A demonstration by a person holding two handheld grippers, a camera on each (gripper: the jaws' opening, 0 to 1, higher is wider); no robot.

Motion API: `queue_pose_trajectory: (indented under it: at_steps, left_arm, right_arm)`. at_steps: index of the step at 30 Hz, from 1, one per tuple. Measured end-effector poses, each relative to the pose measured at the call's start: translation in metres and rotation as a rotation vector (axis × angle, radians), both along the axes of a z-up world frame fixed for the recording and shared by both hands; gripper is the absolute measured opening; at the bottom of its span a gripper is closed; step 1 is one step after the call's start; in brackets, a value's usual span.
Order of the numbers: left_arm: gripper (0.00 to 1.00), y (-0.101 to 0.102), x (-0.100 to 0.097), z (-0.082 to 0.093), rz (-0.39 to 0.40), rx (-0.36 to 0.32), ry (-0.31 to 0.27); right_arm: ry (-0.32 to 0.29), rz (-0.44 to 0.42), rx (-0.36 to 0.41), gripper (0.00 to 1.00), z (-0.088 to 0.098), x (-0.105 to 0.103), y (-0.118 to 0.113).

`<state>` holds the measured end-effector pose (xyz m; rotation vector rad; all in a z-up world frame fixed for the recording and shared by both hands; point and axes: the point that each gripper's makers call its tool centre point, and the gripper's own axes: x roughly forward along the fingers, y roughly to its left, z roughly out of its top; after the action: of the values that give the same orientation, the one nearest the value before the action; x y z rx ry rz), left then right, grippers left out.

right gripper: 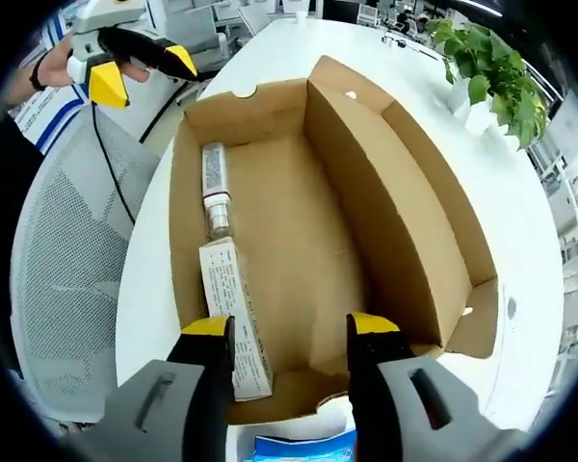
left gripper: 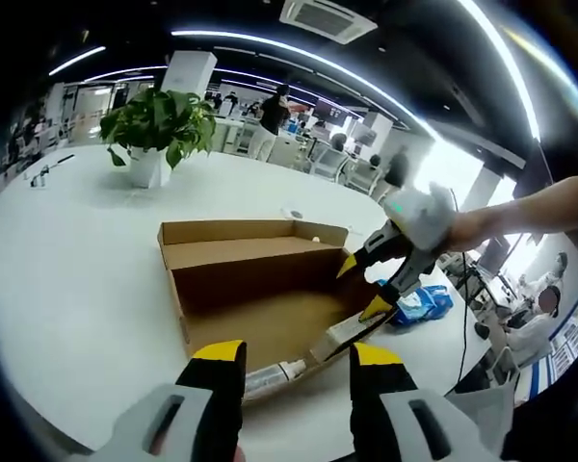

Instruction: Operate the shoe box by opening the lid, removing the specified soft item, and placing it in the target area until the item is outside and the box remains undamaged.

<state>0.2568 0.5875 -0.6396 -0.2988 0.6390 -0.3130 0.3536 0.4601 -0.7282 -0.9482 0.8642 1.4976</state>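
Already the shoe box is seen open on the white tabletop, its cardboard lid flap laid back along one long side. Inside, against the opposite wall, a tube lies end to end with a small printed carton — the tube is taken to be the soft item, though that is a judgement, since its label cannot be read. In the left gripper view the tube is glimpsed at the near corner of the box.

The right gripper hangs over the near end of the box, jaws parted wide with nothing between them. The left gripper is likewise spread and empty, held off the box's end; in the right gripper view it appears beyond the far end of the box, clear of the cardboard.

The tube is expected to be light and yielding — a squeeze at mid-body would likely dent it, and its smooth skin may slip. A hold across the firmer shoulder near the cap is judged safer. Thin cardboard walls will crease if leaned on, so a descent between carton and wall should be kept clear of both. A blue packet lies on the tabletop beside the box.
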Motion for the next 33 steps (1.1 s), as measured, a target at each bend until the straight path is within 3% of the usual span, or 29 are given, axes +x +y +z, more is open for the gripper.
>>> queue_pose_trajectory:
  at_steps: [2, 10, 17, 20, 23, 28, 31, 33]
  left_arm:
    - [0.43, -0.001, 0.001, 0.0, -0.005, 0.002, 0.0]
    - [0.43, -0.001, 0.003, -0.001, -0.008, -0.001, 0.004]
    - [0.43, -0.001, 0.004, 0.0, -0.012, 0.001, 0.003]
    - [0.43, -0.001, 0.005, -0.001, -0.015, 0.0, 0.004]
    - [0.43, -0.002, 0.005, -0.001, -0.016, -0.004, 0.004]
    - [0.43, -0.003, 0.006, -0.002, -0.021, -0.006, 0.004]
    - [0.43, -0.001, 0.006, -0.001, -0.018, -0.005, 0.003]
    - [0.43, 0.001, 0.006, 0.0, -0.01, -0.006, 0.002]
  right_arm:
    - [0.051, 0.008, 0.004, 0.5, -0.002, -0.011, 0.004]
    - [0.068, 0.033, 0.005, 0.48, -0.006, -0.017, 0.016]
    - [0.025, 0.007, -0.009, 0.53, -0.003, -0.005, 0.013]
    - [0.024, 0.001, -0.006, 0.47, -0.001, -0.005, 0.012]
    - [0.08, 0.022, 0.018, 0.52, 0.002, -0.019, 0.02]
    - [0.035, 0.063, -0.015, 0.47, -0.007, -0.018, 0.021]
    - [-0.036, 0.107, -0.078, 0.44, -0.017, -0.014, 0.014]
    - [-0.031, 0.107, -0.084, 0.43, -0.02, -0.017, 0.015]
